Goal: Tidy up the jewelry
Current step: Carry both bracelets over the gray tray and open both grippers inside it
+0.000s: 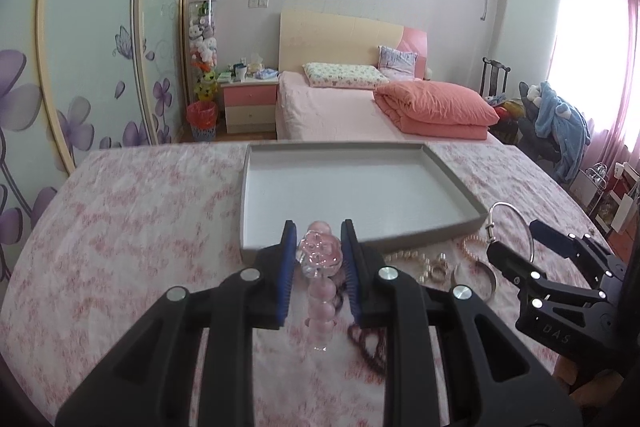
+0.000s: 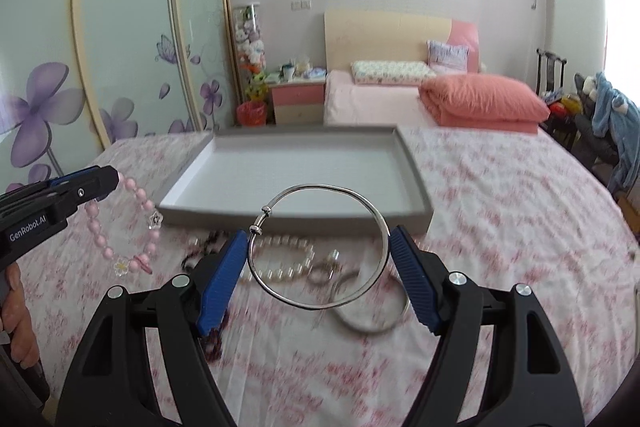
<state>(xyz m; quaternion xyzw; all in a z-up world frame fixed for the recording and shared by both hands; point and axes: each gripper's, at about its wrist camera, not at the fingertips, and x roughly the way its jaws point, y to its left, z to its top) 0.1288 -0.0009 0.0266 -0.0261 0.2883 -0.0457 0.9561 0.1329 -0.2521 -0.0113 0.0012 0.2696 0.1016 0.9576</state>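
L gripper clamped on pink bead bracelet, held above the cloth, just short of tray near edge. R gripper jaws wide but pressing both sides of silver bangle, lifted off cloth, tilted. Tray sits past both. Pearl strand, 2nd bangle, dark beads lie on cloth below grippers.
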